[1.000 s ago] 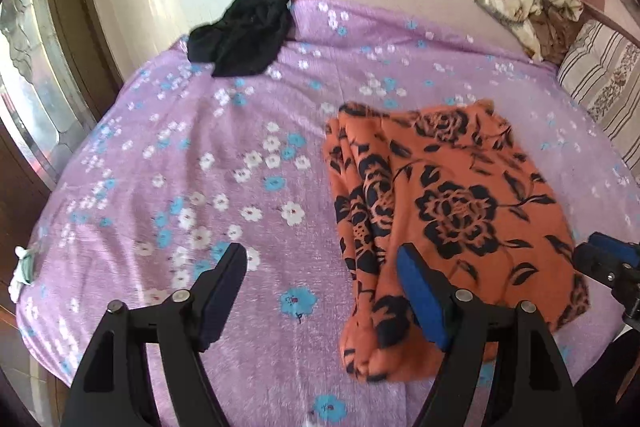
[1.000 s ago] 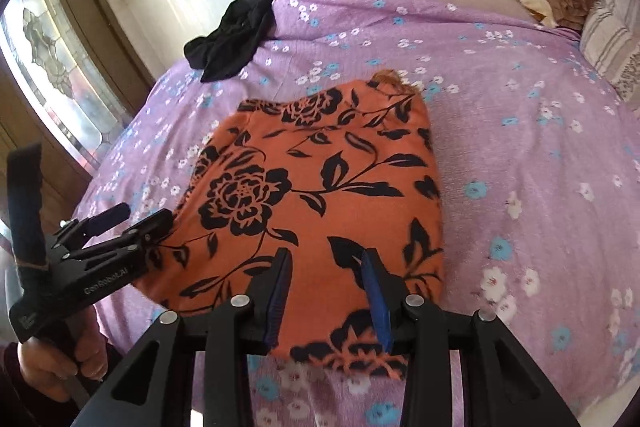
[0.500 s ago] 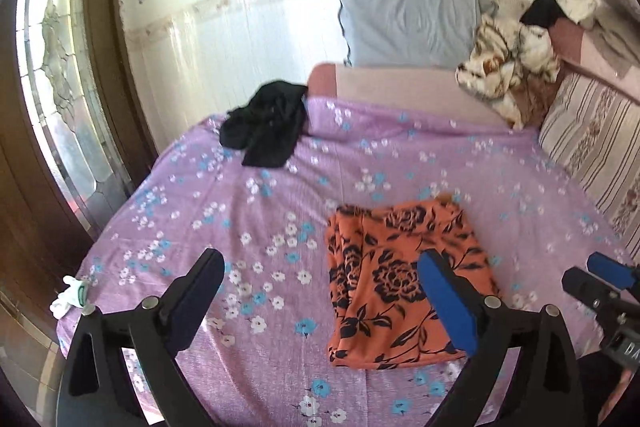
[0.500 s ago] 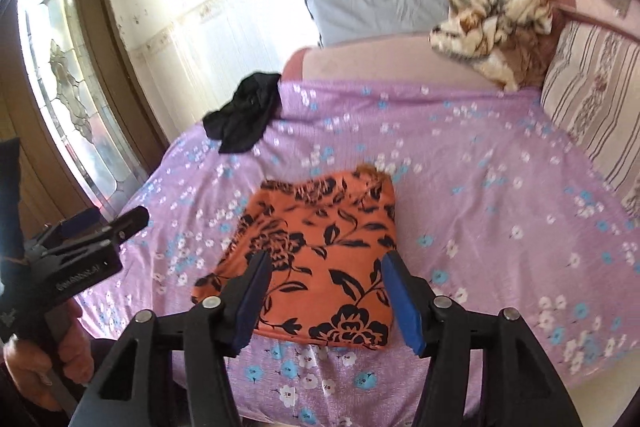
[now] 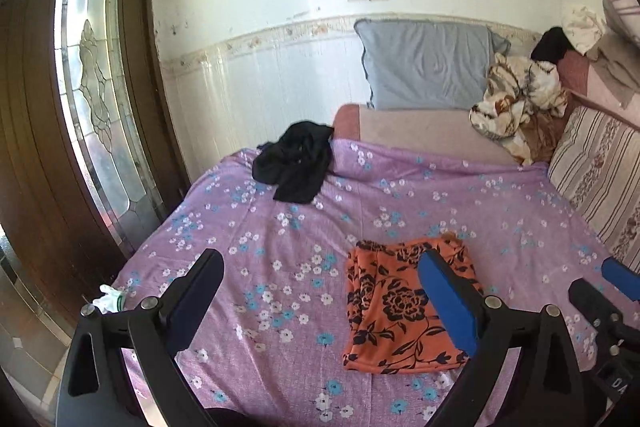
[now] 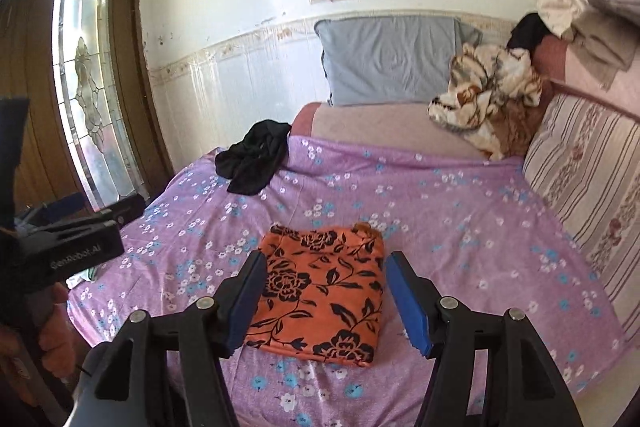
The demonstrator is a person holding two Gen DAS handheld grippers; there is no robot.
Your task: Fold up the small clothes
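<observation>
On purple bedsheet (image 6: pixel 460 227), folded orange garment (image 6: pixel 324 299) lies flat.

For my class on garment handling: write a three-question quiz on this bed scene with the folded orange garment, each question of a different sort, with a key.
1. True or false: the left tool is shut on the orange floral folded cloth.
2. Multiple choice: the crumpled black garment lies on the purple floral bedsheet A) on top of the orange cloth, B) at the sheet's far left corner, C) on the grey pillow.
3. Fill in: the jaws of the right tool stand ____.

Key: 1 false; it is open and holds nothing. 2 B. 3 open.
</observation>
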